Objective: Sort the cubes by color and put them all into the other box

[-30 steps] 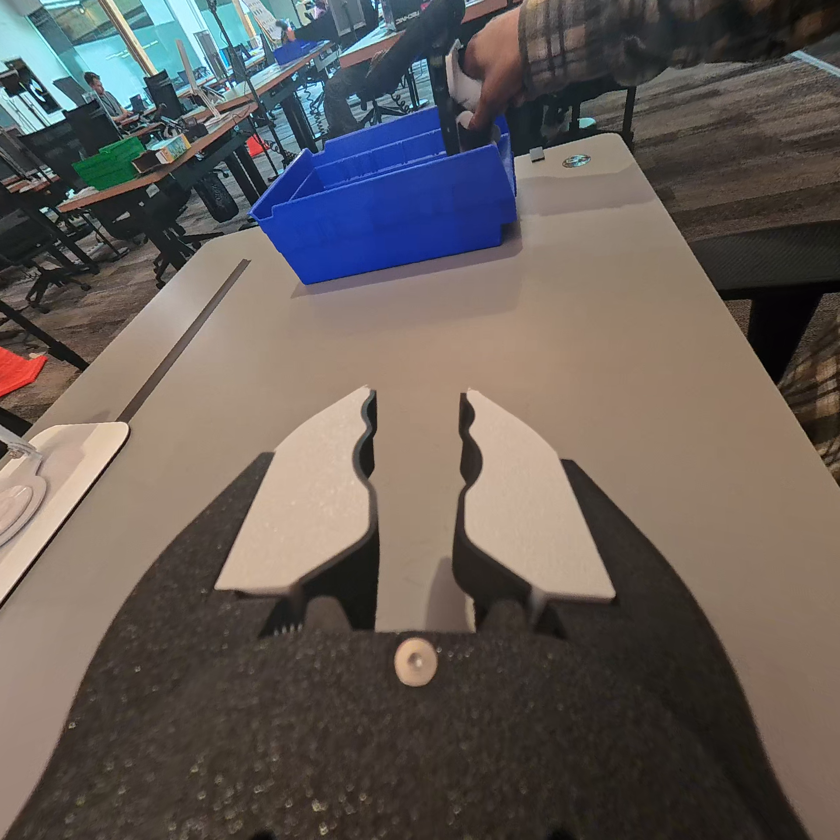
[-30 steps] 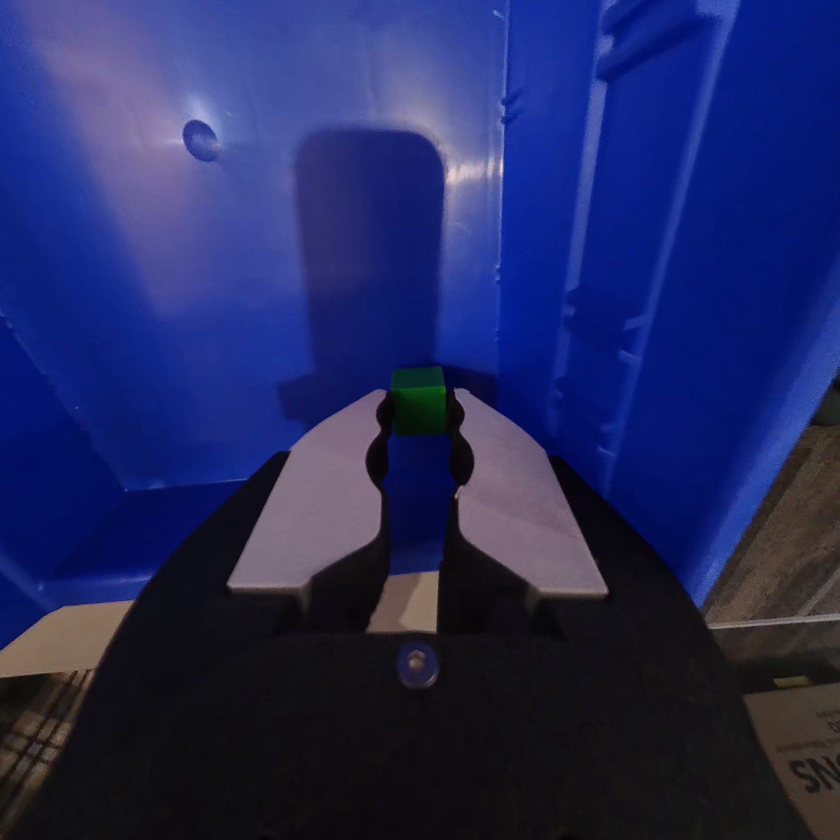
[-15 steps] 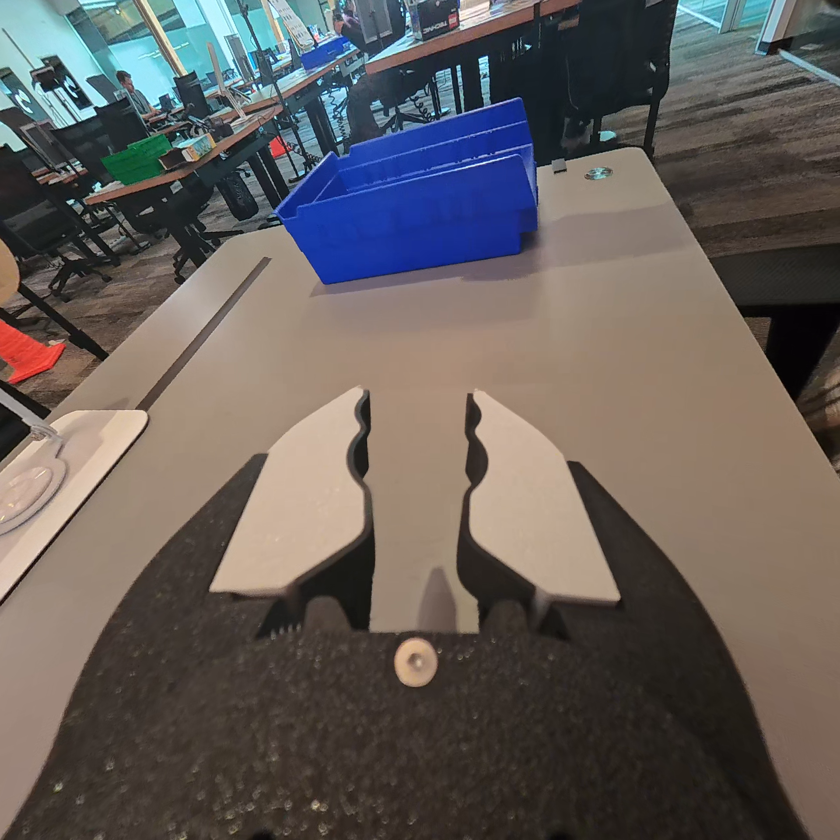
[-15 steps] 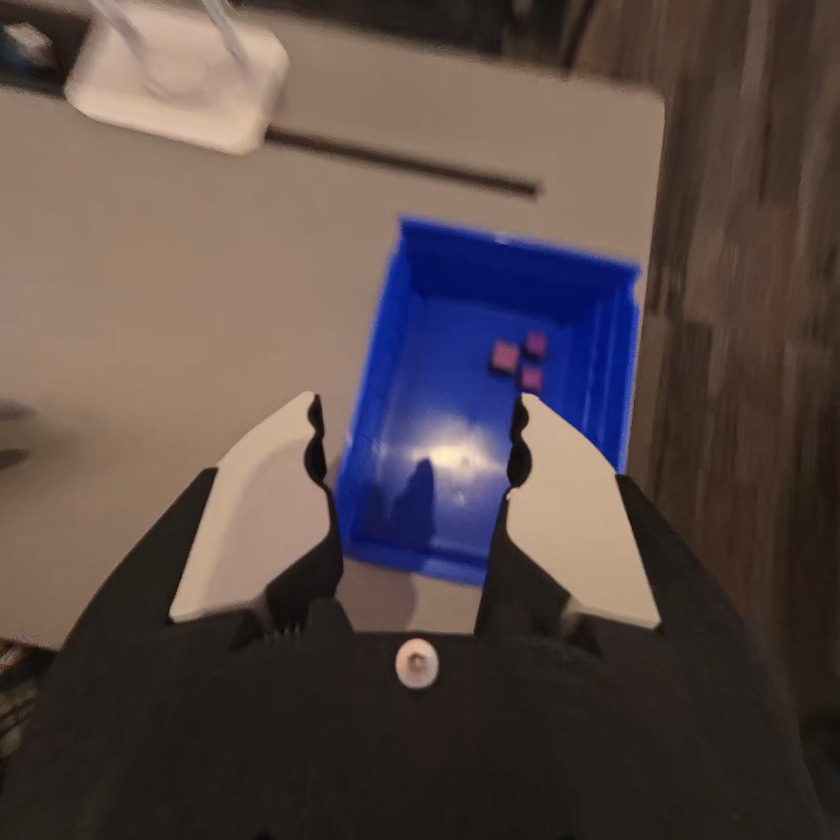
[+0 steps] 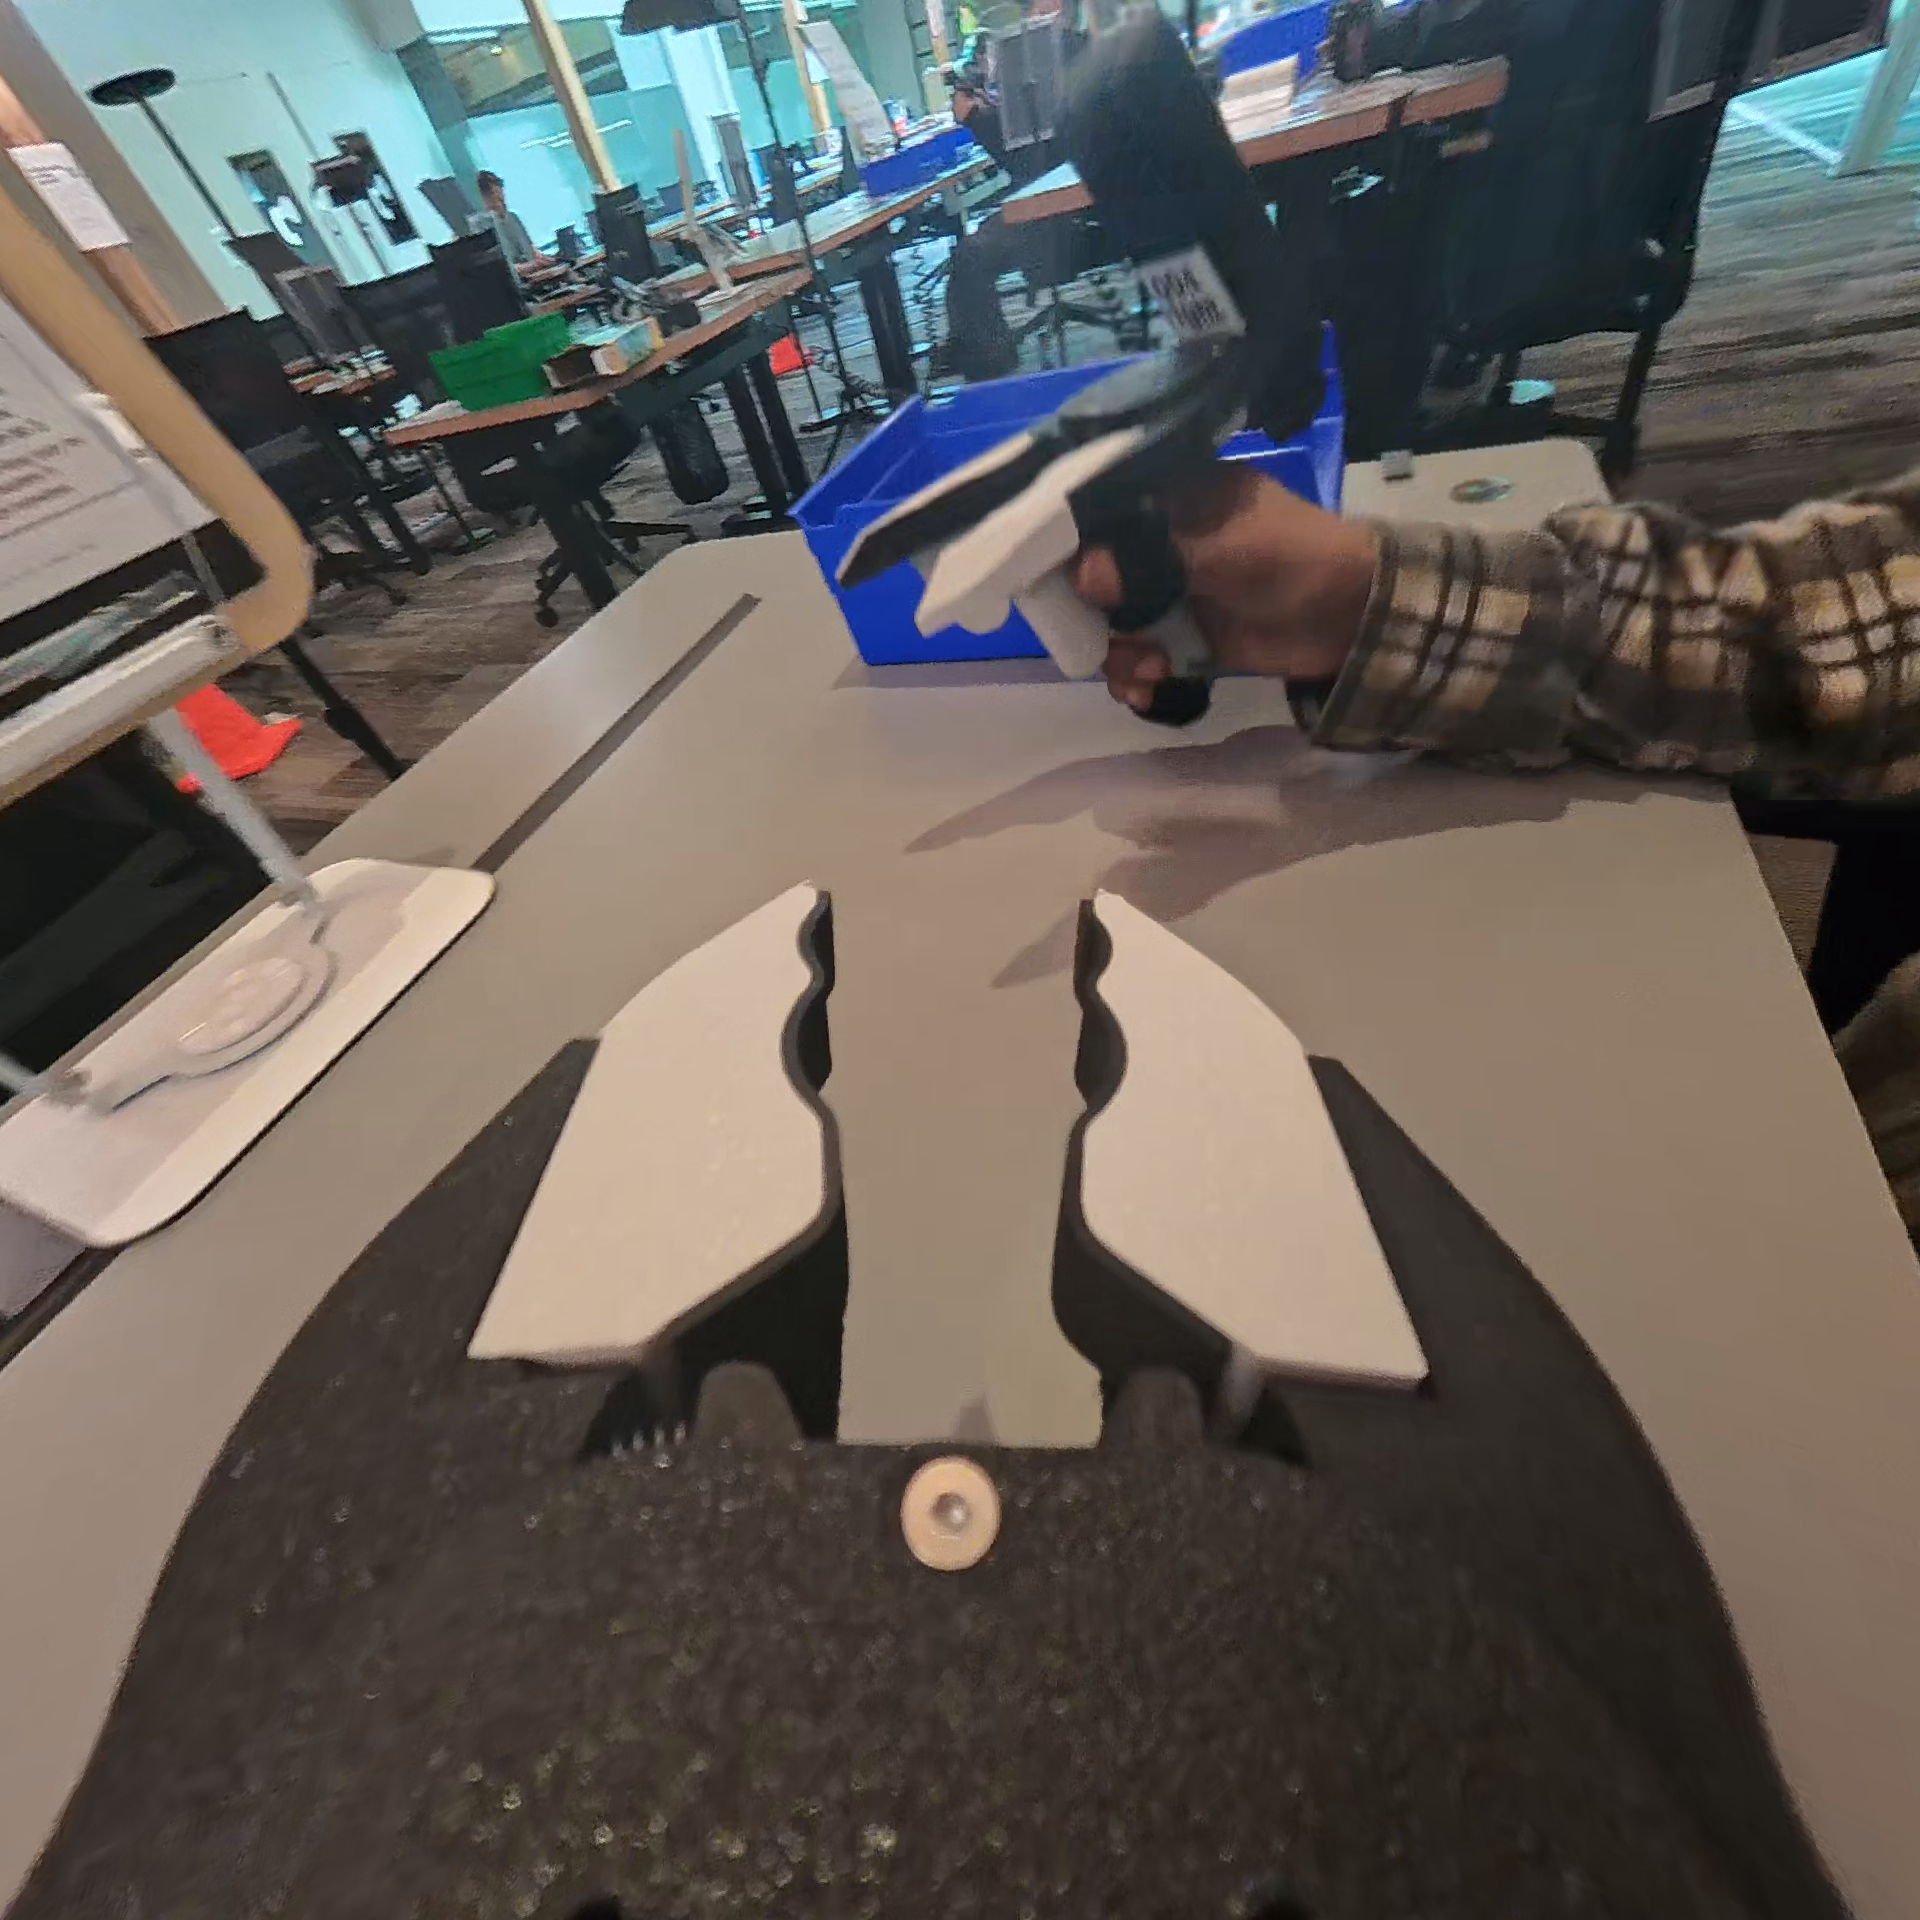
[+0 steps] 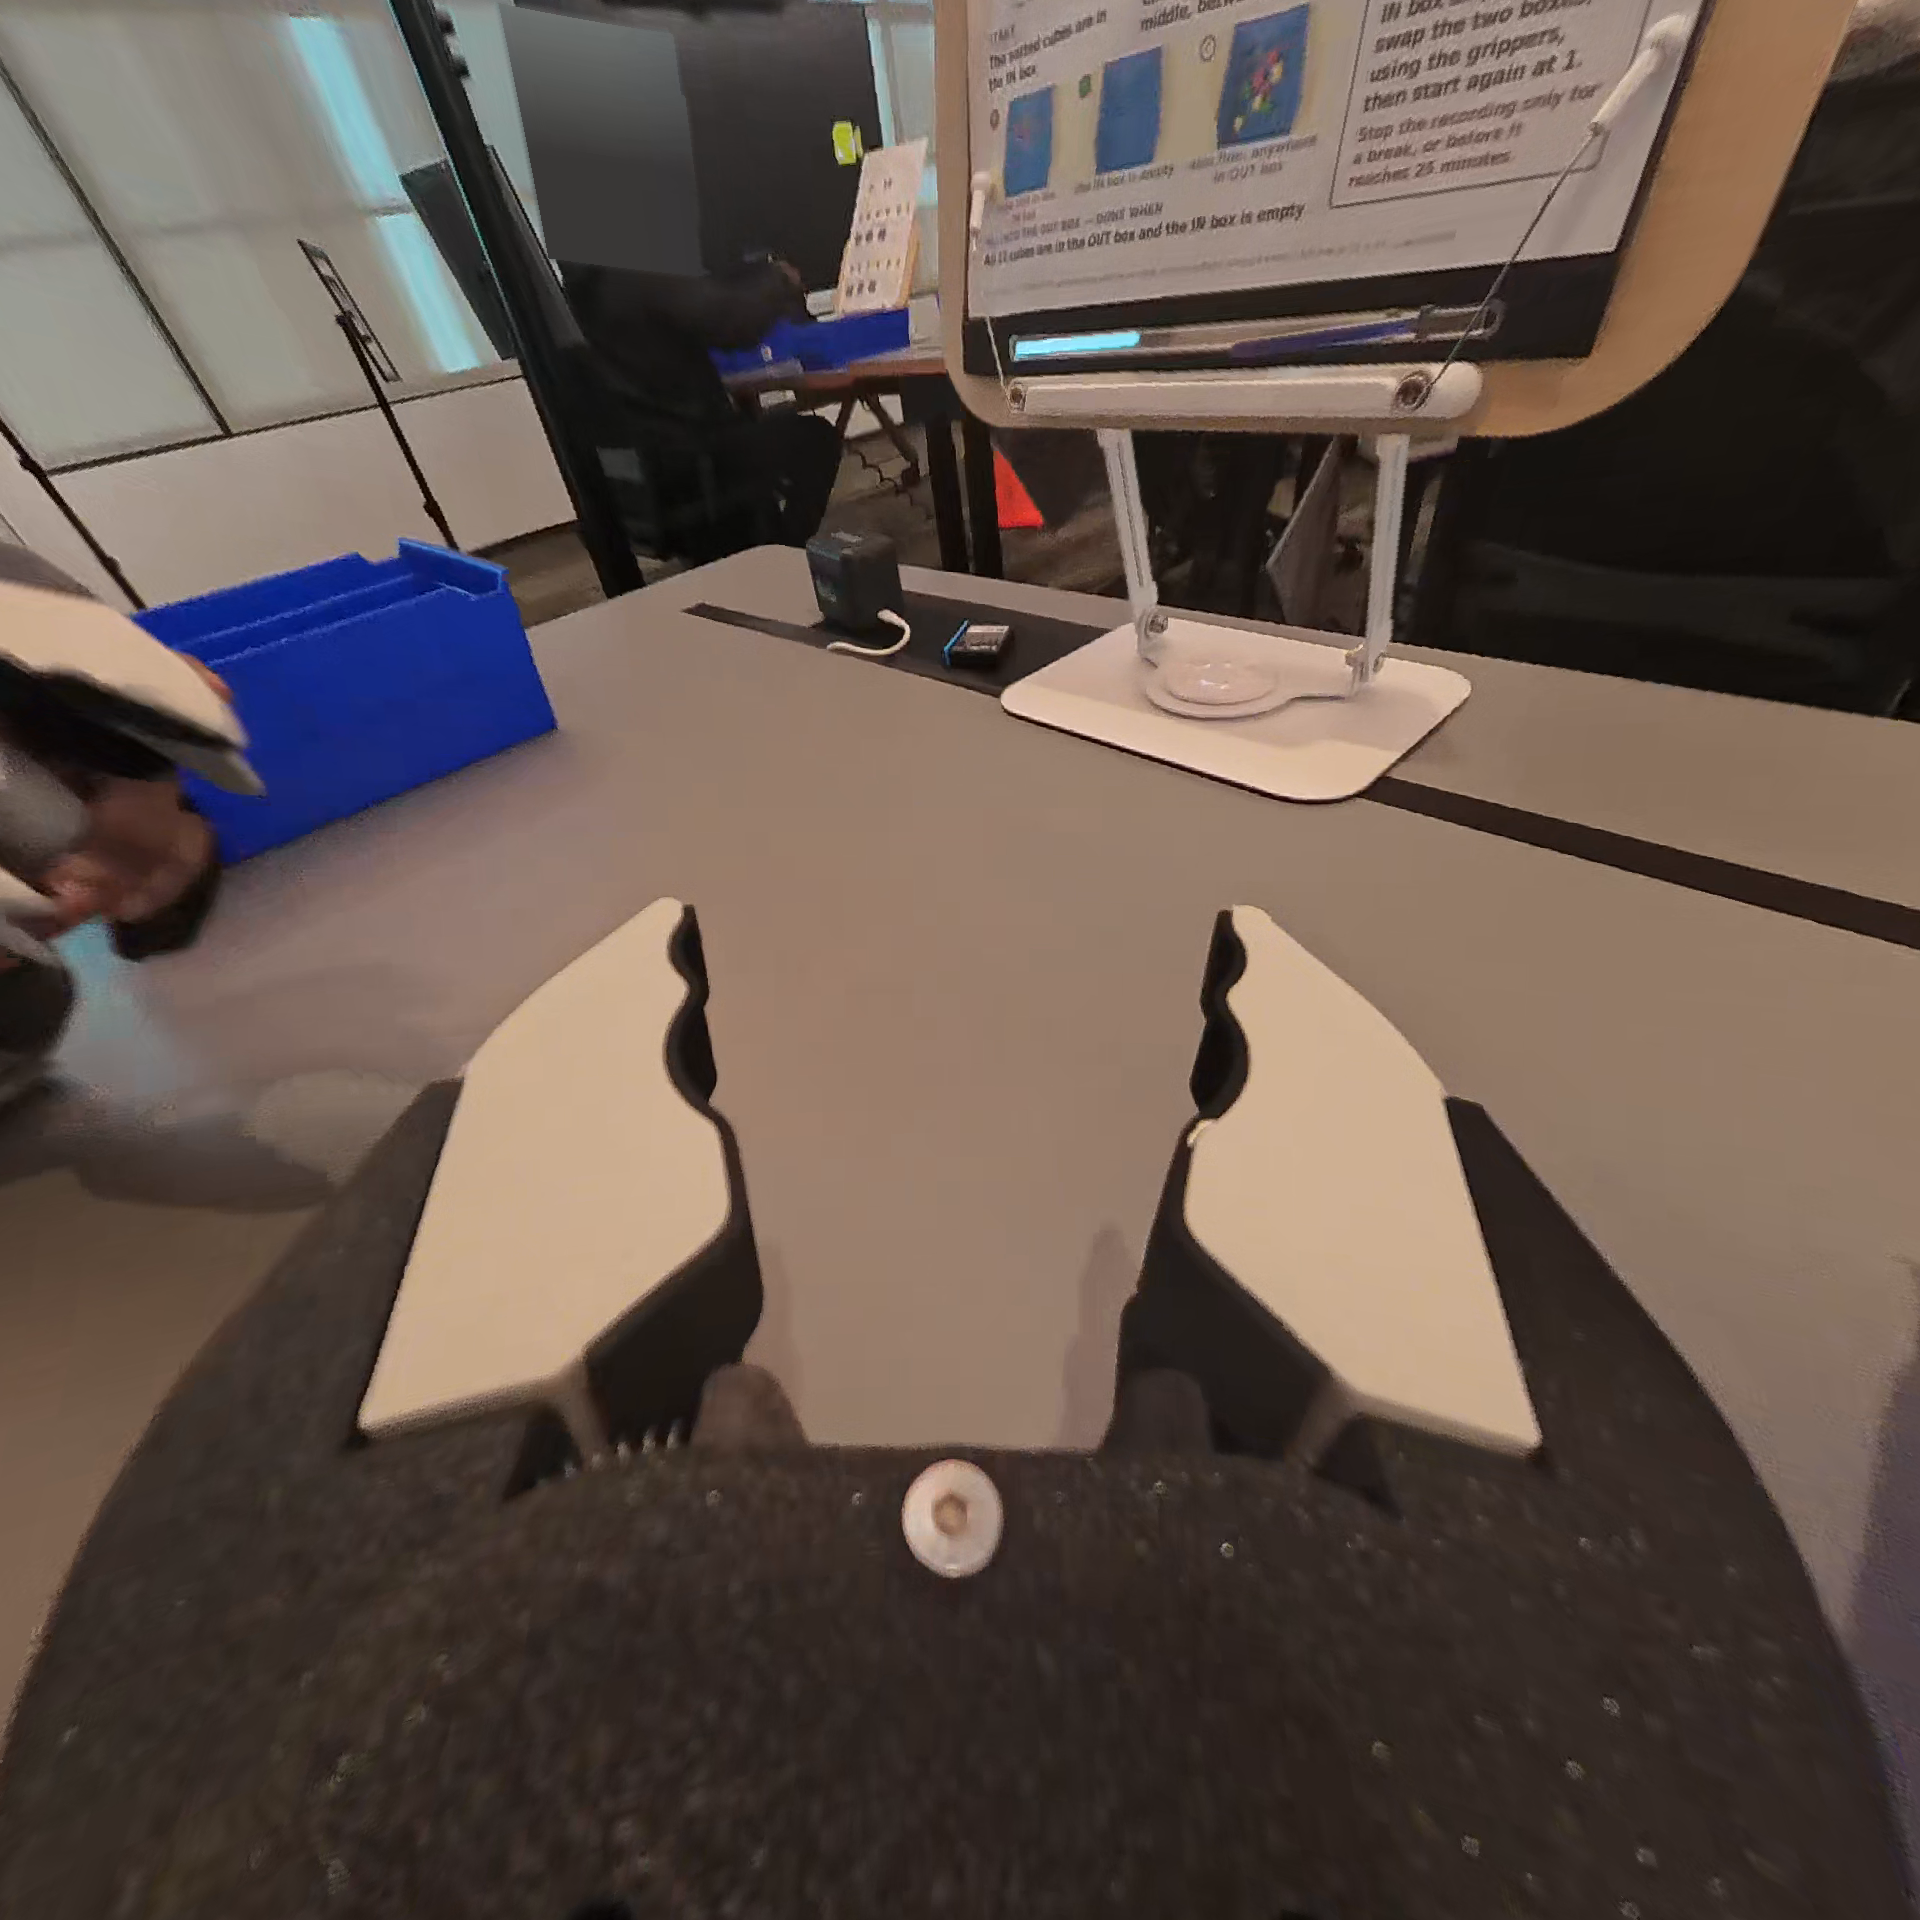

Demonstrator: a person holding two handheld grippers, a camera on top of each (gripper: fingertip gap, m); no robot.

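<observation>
We note one blue plastic bin standing on the far end of the grey counter in the left wrist view; its inside is hidden from this angle, so we cannot tell what it holds. A second blue plastic bin stands at the far left of the counter in the right wrist view, its interior likewise out of sight. No cubes show in either view.

The left gripper hangs low over bare counter, its white fingers set narrowly apart with nothing between them. The right gripper has its white fingers spread wide and empty, also over bare counter. In the left wrist view the right gripper is gripped by a hand with a plaid sleeve, in front of the far bin.

A white stand on the counter carries a board with a printed instruction sheet; writing and small coloured pictures are present on it. Beside the stand's base, along a dark strip in the counter, lie a small black box with a white cable and a small dark device with a blue edge. A small label with writing sits on the right gripper's body in the left wrist view.
</observation>
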